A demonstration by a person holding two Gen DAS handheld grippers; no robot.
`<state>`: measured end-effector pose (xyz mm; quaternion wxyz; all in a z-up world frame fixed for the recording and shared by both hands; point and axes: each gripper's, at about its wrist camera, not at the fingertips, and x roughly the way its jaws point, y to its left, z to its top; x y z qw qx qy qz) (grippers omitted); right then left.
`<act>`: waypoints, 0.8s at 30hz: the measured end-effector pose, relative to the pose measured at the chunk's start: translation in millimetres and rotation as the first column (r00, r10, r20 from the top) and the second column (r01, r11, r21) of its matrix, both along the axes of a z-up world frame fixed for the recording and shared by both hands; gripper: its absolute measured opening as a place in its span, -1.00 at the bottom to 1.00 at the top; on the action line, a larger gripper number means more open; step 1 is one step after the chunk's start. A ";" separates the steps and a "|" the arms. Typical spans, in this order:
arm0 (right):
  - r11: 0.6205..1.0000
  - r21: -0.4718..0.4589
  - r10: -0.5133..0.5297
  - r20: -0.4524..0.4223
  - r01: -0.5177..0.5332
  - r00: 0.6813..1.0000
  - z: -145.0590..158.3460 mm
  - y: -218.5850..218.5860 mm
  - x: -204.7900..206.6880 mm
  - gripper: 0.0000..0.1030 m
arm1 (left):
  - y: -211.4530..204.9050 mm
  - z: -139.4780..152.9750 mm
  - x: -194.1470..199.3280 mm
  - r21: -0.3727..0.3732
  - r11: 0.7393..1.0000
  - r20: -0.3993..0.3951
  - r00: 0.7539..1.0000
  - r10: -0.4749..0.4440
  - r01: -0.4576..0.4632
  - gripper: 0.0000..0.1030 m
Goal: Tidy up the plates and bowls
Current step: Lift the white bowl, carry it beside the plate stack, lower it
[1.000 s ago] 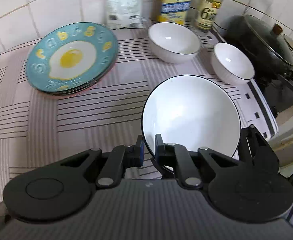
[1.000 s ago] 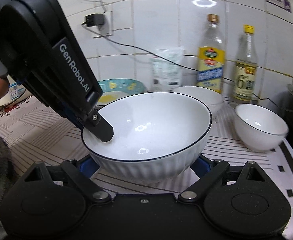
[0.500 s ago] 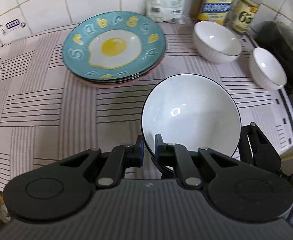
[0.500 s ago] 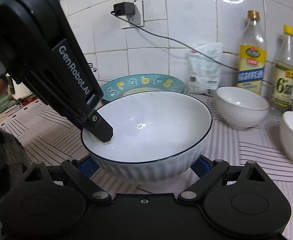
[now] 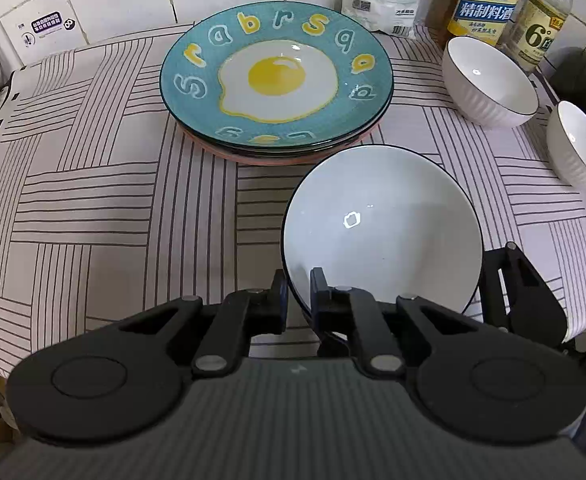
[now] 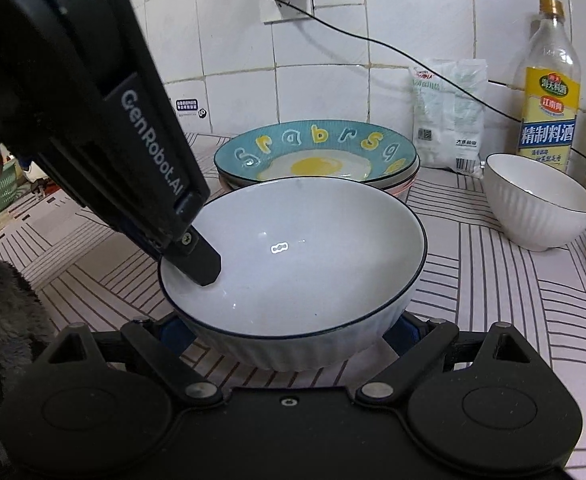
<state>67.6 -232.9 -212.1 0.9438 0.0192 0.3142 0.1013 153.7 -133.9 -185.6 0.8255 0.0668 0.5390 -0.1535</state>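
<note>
Left gripper [image 5: 297,296] pinches big bowl [image 5: 381,224] rim | right gripper [image 6: 289,330] cradles its base, fingers wide | keep level, lower gently onto plates [image 5: 277,80]

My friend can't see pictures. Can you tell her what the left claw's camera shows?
The left claw pinches the rim of a big white bowl with a thin dark edge above a striped tablecloth. Behind sits a stack of plates topped by a blue plate painted with a fried egg; two smaller white bowls stand on the right.
</note>
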 end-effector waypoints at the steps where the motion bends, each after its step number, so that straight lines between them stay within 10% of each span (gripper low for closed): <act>1: 1.000 -0.001 0.002 -0.004 -0.002 1.000 -0.6 0.0 1.4 0.87 | 1.0 -0.8 0.8 0.000 1.000 -0.004 1.000 0.002 -0.002 -0.81; 15: 0.999 -0.012 -0.048 -0.059 0.048 0.997 -0.1 2.5 2.2 0.93 | -0.2 0.8 3.1 -0.008 1.000 -0.059 0.998 -0.030 0.030 -0.76; 24: 0.995 -0.052 -0.091 -0.065 0.088 0.994 14.3 -8.7 -29.9 0.94 | 2.0 21.3 -10.3 -0.008 0.997 -0.055 0.996 -0.075 0.075 -0.33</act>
